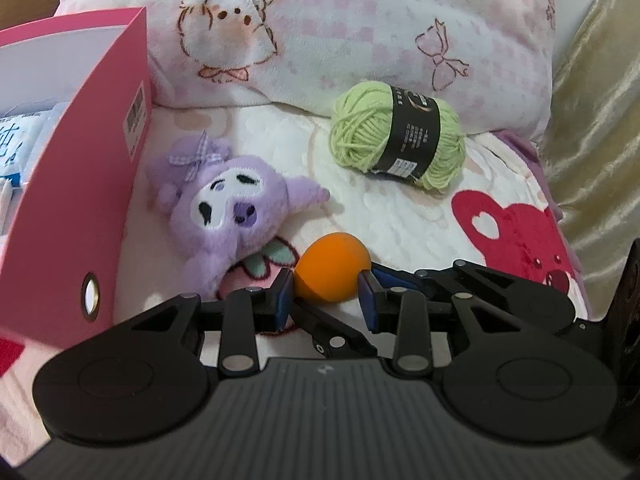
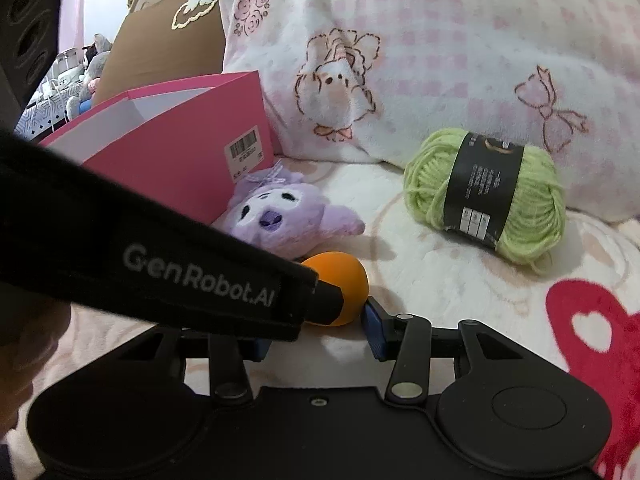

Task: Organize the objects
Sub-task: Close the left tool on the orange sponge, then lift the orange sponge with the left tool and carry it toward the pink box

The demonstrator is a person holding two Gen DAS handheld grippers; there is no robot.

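Note:
An orange ball lies on the white fleece blanket, and my left gripper is shut on it, a blue pad pressing each side. In the right wrist view the left gripper's black strap crosses the frame and covers part of the ball. My right gripper is open just behind the ball, its right pad nearly touching it, and blanket shows between its jaws. Its fingers reach in under the left gripper from the right. A purple plush lies just left of the ball. A green yarn skein rests further back.
An open pink box stands at the left against the plush, with white packets inside. A large pink-and-white pillow closes off the back. A gold curtain hangs at the right. A red bear print marks the blanket.

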